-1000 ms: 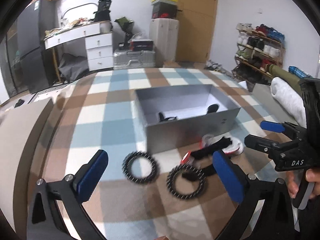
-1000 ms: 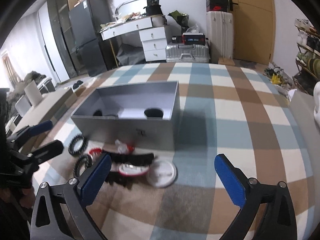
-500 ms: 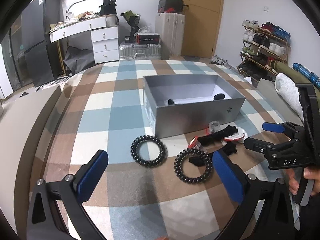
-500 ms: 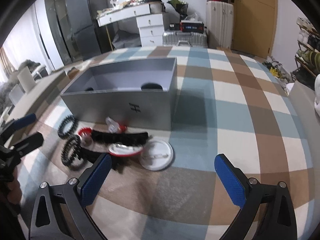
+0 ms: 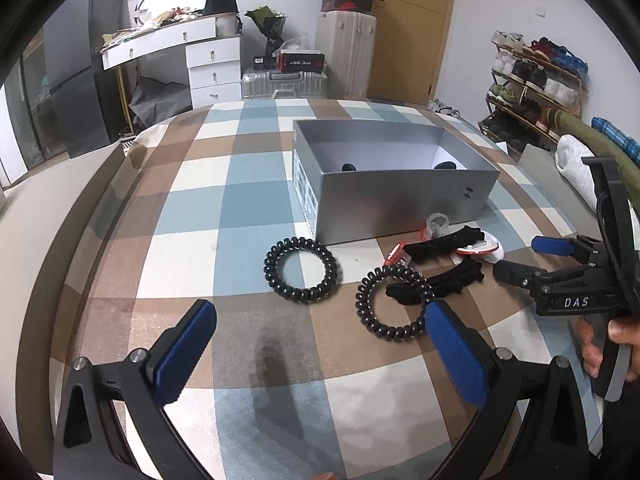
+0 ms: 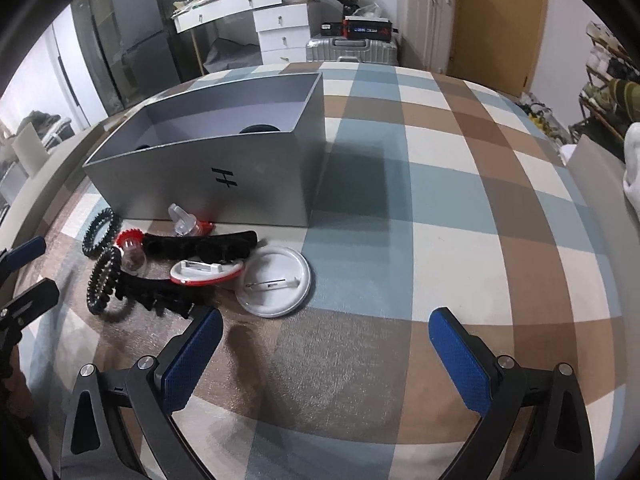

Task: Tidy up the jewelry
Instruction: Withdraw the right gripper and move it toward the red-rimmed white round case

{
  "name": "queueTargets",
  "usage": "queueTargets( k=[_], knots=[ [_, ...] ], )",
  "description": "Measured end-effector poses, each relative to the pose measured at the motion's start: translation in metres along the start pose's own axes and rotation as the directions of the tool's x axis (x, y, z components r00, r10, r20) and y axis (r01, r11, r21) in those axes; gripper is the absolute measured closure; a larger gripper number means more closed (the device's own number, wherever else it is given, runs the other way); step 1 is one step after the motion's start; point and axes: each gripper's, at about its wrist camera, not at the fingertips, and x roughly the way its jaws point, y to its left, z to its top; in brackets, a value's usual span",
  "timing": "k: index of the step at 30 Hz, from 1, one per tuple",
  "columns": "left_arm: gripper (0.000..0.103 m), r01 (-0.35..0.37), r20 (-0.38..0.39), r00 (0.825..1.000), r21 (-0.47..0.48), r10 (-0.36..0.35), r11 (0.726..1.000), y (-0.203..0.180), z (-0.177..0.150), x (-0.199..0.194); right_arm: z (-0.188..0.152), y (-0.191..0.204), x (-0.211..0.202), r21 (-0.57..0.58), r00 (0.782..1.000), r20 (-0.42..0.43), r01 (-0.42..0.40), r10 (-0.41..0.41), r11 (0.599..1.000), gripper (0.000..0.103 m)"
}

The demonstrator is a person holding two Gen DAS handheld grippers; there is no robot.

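A grey open box [image 5: 404, 194] [image 6: 200, 176] stands on the checkered cloth. In front of it lie two black spiral hair ties [image 5: 301, 269] [image 5: 392, 304], black scrunchies [image 5: 444, 244] [image 6: 200, 246], small red-and-clear pieces [image 6: 130, 246] and a white round pin badge [image 6: 276, 282]. My left gripper [image 5: 316, 346] is open and empty, just short of the hair ties. My right gripper [image 6: 324, 354] is open and empty, just short of the badge; it also shows at the right of the left wrist view [image 5: 532, 258].
The cloth covers a table [image 5: 188, 208] whose edge curves on the left. Beyond it are a white desk with drawers [image 5: 208, 60], a silver suitcase [image 5: 284, 82], a wooden door [image 5: 408, 28] and a shoe rack [image 5: 532, 80]. Dark items lie inside the box.
Both grippers have moved closer to the items and lower over the cloth. The box and jewelry look larger. Nothing was taken hold of.
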Motion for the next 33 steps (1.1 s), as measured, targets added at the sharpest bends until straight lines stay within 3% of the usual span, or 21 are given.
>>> queueTargets(
  k=[19,22,28,31,33],
  knots=[
    [0.001,-0.010,-0.026,1.000,-0.005,0.010,1.000,0.005,-0.003,0.007,0.013,0.014,0.013,-0.058,1.000,-0.003,0.018,-0.018,0.998,0.000],
    [0.001,-0.005,-0.032,0.999,-0.008,0.004,1.000,0.005,-0.003,0.008,0.016,0.015,0.014,-0.060,1.000,-0.012,0.019,-0.020,0.998,0.004],
    [0.001,0.002,-0.041,0.999,-0.009,-0.003,1.000,0.005,-0.004,0.009,0.011,0.022,0.000,-0.064,1.000,-0.004,-0.024,0.024,0.998,0.008],
    [0.001,0.005,-0.044,0.999,-0.011,-0.005,1.000,0.006,-0.004,0.008,0.009,0.028,-0.008,-0.045,0.996,0.019,-0.085,0.086,0.995,0.009],
    [0.001,0.003,-0.042,0.999,-0.011,-0.003,1.000,0.006,-0.004,0.007,0.010,0.034,-0.010,-0.056,0.994,0.025,-0.101,0.103,0.993,0.016]
  ],
)
